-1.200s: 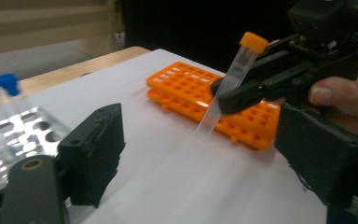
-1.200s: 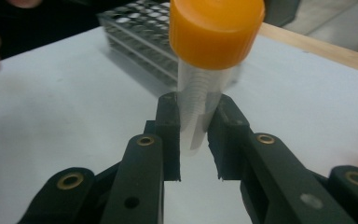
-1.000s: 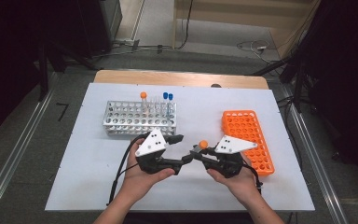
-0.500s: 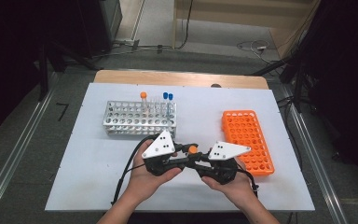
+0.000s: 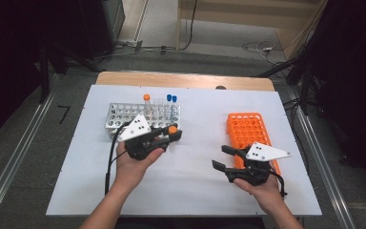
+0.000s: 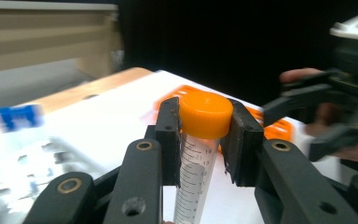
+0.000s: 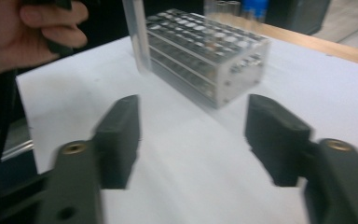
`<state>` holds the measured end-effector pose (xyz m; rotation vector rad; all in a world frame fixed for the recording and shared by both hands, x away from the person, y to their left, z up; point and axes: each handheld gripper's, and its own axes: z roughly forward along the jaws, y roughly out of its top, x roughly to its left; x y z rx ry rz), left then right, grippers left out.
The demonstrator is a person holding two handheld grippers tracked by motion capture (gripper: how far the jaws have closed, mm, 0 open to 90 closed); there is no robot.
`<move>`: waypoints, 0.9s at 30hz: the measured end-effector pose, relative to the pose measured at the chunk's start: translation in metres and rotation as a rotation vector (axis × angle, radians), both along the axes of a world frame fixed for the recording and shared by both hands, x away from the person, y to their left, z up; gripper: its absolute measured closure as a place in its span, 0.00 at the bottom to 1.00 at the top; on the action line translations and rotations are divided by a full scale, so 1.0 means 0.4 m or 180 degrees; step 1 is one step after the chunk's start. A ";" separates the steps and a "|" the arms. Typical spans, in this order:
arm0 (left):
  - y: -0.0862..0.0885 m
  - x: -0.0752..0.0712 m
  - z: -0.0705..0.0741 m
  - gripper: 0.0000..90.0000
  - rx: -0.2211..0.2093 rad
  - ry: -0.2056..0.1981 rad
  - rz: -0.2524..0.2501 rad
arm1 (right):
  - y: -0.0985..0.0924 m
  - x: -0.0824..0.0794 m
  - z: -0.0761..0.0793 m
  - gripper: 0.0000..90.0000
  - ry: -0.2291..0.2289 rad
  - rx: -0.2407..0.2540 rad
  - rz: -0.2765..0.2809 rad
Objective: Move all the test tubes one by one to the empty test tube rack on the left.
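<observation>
A clear graduated tube with an orange cap [image 5: 172,129] [image 6: 206,113] stands upright between the jaws of my left gripper [image 5: 171,135] [image 6: 205,140], which is shut on it just below the cap. Its jaws have just been closing onto the tube. The left gripper hovers at the front right corner of the grey metal rack [image 5: 143,117] [image 7: 205,56]. My right gripper [image 5: 220,157] [image 7: 193,135] sits beside the orange rack [image 5: 250,131]. Its jaws have just been opening, and they stand open with nothing between them. The right gripper view shows the tube's clear body [image 7: 137,32] under the left hand [image 7: 32,28].
The metal rack holds one orange-capped tube [image 5: 146,97] and two blue-capped tubes [image 5: 171,98] in its back row. Both racks stand on a white sheet [image 5: 195,186] over a wooden table. Dark equipment and cables lie beyond the far edge.
The grippers met at mid table with the tube between them. The left gripper has now carried the tube left toward the metal rack. The right has let go, opened and drawn back right.
</observation>
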<state>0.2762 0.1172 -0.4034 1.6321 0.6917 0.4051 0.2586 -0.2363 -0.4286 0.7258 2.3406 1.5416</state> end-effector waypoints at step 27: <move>0.211 0.256 -0.016 0.78 -0.0413 0.0074 0.1385 | -0.228 0.006 -0.048 0.01 0.0142 0.0069 -0.0528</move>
